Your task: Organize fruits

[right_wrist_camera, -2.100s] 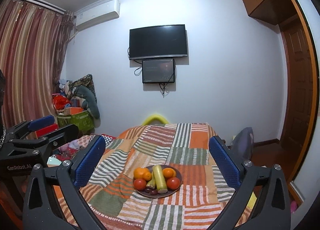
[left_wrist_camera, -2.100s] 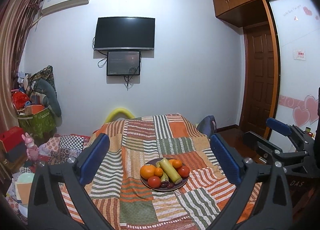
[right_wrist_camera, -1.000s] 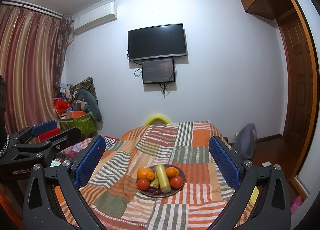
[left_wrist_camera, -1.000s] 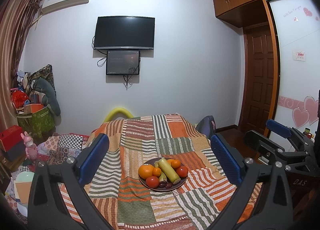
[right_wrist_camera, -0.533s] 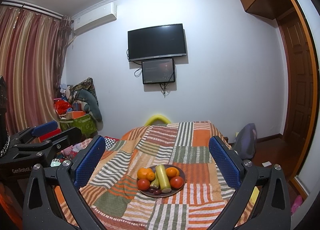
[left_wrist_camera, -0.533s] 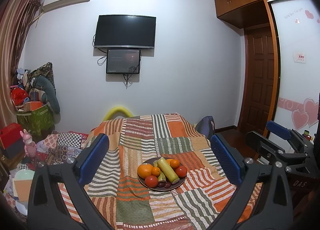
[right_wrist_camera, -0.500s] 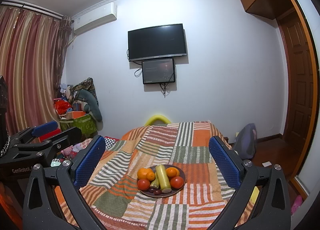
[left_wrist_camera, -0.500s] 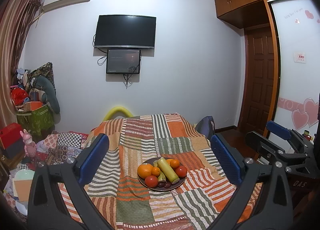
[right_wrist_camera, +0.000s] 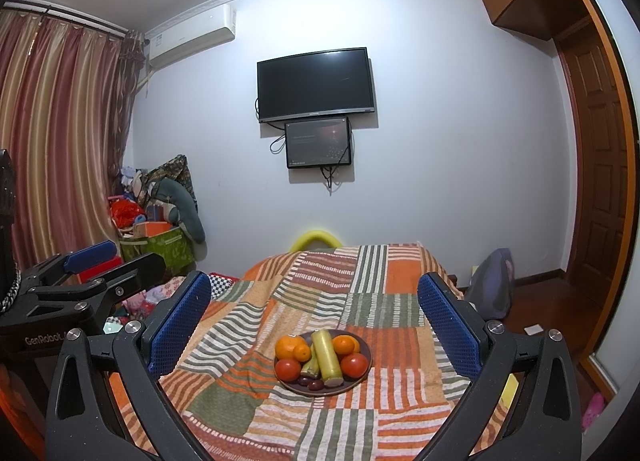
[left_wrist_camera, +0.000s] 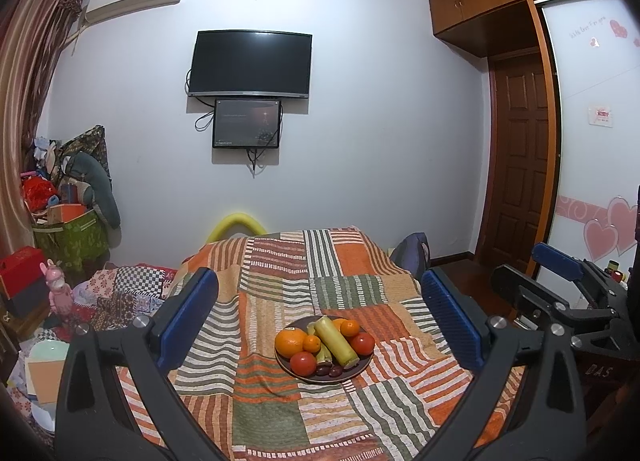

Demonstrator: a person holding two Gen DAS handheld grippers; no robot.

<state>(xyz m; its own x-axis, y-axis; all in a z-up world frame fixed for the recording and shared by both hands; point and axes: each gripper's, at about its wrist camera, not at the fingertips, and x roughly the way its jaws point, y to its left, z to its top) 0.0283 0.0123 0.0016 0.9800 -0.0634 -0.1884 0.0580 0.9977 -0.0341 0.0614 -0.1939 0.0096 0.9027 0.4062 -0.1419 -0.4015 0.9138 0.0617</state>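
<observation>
A dark plate (left_wrist_camera: 356,373) (right_wrist_camera: 296,385) sits on a table covered by a striped patchwork cloth (left_wrist_camera: 280,301) (right_wrist_camera: 352,301). It holds a big orange (left_wrist_camera: 289,342) (right_wrist_camera: 285,346), small oranges (left_wrist_camera: 350,327), two tomatoes (left_wrist_camera: 303,363) (right_wrist_camera: 354,365), a long yellow-green piece (left_wrist_camera: 336,341) (right_wrist_camera: 327,357) and dark dates (left_wrist_camera: 330,371). My left gripper (left_wrist_camera: 320,313) is open and empty, held back above the near table edge. My right gripper (right_wrist_camera: 314,313) is open and empty, likewise back from the plate. Each gripper shows in the other's view (left_wrist_camera: 568,301) (right_wrist_camera: 80,285).
A wall with a TV (left_wrist_camera: 250,63) stands behind the table. Piled boxes and toys (left_wrist_camera: 60,229) fill the left side. A wooden door (left_wrist_camera: 524,165) and a bag (left_wrist_camera: 412,253) are at the right. A yellow chair back (left_wrist_camera: 236,223) rises behind the table.
Both grippers have drifted slightly; the plate sits a little further left and lower in the left wrist view. Both jaws stay open and nothing on the plate moved.
</observation>
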